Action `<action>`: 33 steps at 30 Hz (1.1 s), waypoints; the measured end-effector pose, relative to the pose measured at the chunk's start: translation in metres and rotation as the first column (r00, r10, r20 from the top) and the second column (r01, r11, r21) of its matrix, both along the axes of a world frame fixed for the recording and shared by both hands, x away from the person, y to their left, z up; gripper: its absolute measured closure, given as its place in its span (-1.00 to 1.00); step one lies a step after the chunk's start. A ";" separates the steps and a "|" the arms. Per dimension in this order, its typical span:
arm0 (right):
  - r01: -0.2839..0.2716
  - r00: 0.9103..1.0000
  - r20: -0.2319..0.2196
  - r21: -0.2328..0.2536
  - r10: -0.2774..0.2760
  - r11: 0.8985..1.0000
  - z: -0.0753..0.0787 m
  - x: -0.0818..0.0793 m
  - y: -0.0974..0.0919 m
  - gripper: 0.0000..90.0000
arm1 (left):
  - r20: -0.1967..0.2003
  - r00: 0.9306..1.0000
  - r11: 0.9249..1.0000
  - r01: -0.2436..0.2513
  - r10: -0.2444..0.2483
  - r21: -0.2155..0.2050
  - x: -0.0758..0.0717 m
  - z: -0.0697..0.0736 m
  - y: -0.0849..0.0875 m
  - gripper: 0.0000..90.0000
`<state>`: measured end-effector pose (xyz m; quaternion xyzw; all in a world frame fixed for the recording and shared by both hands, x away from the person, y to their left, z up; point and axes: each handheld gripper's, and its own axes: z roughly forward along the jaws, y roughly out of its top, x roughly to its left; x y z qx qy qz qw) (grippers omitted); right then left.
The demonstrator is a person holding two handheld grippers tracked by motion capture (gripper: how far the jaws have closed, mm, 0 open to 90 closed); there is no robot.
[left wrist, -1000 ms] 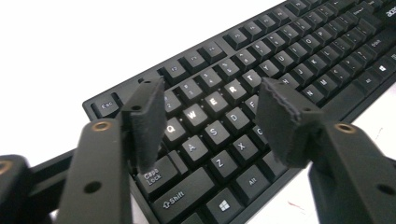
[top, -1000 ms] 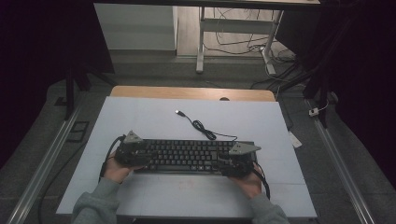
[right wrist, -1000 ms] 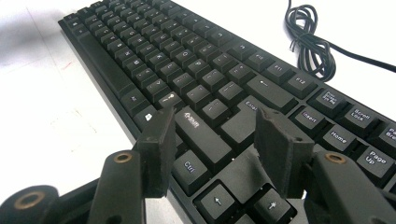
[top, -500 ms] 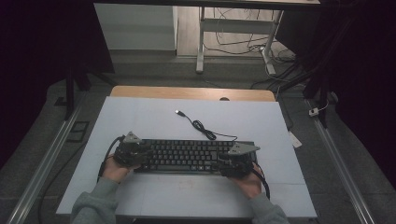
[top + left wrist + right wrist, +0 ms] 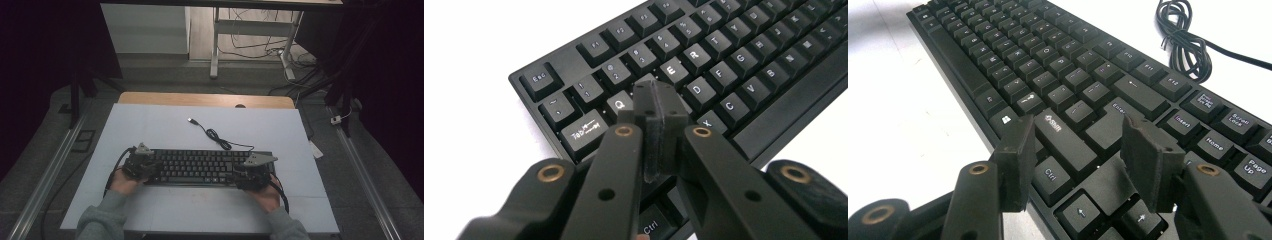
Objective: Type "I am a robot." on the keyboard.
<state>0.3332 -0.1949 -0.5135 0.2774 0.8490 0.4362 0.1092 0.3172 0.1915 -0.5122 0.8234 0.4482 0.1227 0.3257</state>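
A black keyboard lies across the white mat, and its cable curls away to a USB plug. My left gripper is over the keyboard's left end. In the left gripper view the keyboard fills the background and the left gripper hovers by the Q and W keys. Its jaws have just been closing and now meet pad to pad with nothing between them. My right gripper is at the right end. In the right gripper view the right gripper stands open above the right Shift and Ctrl keys of the keyboard.
The white mat covers a wooden table, with bare mat beyond and in front of the keyboard. The coiled cable lies just behind the function keys. Desk legs and loose cables stand on the floor beyond the table.
The left gripper has shifted very slightly at the keyboard's left end. The right hand and the keyboard have stayed put.
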 end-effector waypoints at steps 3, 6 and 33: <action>0.000 1.000 0.000 -0.002 0.000 1.000 0.000 0.000 0.000 0.07 | 0.001 1.000 1.000 -0.002 0.002 0.004 0.000 -0.001 0.000 0.98; -0.002 1.000 -0.002 -0.004 0.002 1.000 -0.001 0.000 0.000 0.07 | 0.002 1.000 1.000 -0.005 0.005 0.006 0.000 -0.001 -0.001 0.98; 0.001 1.000 0.005 -0.013 -0.001 1.000 0.000 0.000 0.001 0.07 | 0.000 1.000 0.999 -0.005 0.006 0.041 0.001 -0.007 -0.008 0.98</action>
